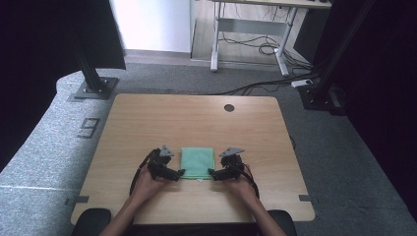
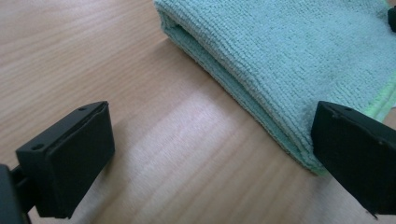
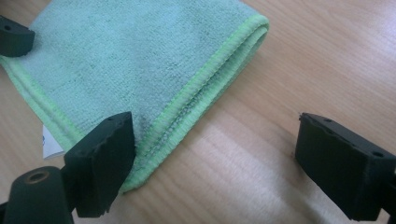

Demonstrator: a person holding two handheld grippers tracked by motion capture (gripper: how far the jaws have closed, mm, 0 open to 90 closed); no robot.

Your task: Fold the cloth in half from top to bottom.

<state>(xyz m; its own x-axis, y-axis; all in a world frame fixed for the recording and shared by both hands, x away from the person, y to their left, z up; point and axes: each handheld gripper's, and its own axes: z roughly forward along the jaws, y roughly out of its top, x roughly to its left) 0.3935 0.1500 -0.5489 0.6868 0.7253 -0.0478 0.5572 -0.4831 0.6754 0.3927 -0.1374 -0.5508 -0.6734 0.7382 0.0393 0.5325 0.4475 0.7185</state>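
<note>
The tabletop [image 1: 196,118] is pale wood, and most of it stretches bare beyond both tools, with a small dark round hole [image 1: 229,107] near its far edge. Between the two tools, near the person's edge, lies a green cloth [image 1: 197,162], folded into a neat square of several layers.

The left tool [image 1: 180,173] sits just beside the cloth's left near corner, and the right tool [image 1: 211,172] just beside its right near corner; they point inward at each other across the cloth's near edge. In the left gripper view the left tool [image 2: 210,154] has its jaws spread wide with nothing between them but bare wood; the folded edge of the cloth [image 2: 289,60] lies ahead, reaching its right-hand jaw. In the right gripper view the right tool [image 3: 215,163] also stands wide apart and grips nothing; the stitched edge of the cloth [image 3: 140,60] runs past its left-hand jaw, and a small white tag [image 3: 50,142] pokes out from under the near hem.

Judging by the tidy stack and both tools empty beside it, the folding looks finished or between folds. If another fold is wanted, each tool would need to slip one jaw under a near corner, close on all layers together, and lift evenly so the stack does not slide apart.
</note>
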